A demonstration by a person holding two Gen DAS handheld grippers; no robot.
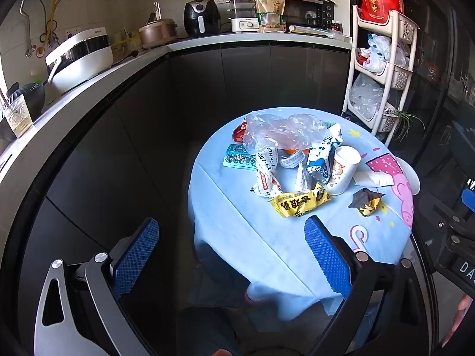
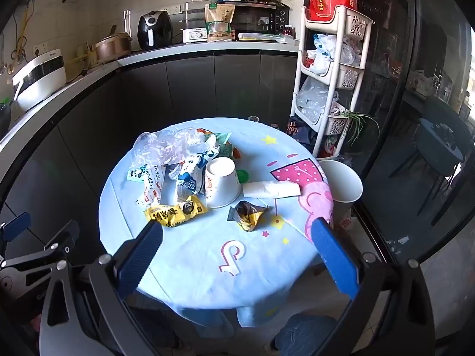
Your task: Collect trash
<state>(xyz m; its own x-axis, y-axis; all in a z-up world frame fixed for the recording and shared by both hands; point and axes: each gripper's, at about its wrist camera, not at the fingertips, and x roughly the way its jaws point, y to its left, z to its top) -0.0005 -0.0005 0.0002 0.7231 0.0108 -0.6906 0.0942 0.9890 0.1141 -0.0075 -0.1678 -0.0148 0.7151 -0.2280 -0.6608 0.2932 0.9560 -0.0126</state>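
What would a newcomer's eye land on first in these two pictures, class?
Probably the heap of trash on the round blue tablecloth: a crumpled clear plastic bag at the back, an upturned paper cup in the middle, a yellow wrapper nearest the open grippers. Next, the tall white bin at the table's right edge.

Left gripper wide open, empty, above near edge of round table. On table: yellow wrapper nearest; white paper cup on its side just behind; dark wrapper right of cup; clear plastic bag at far side.
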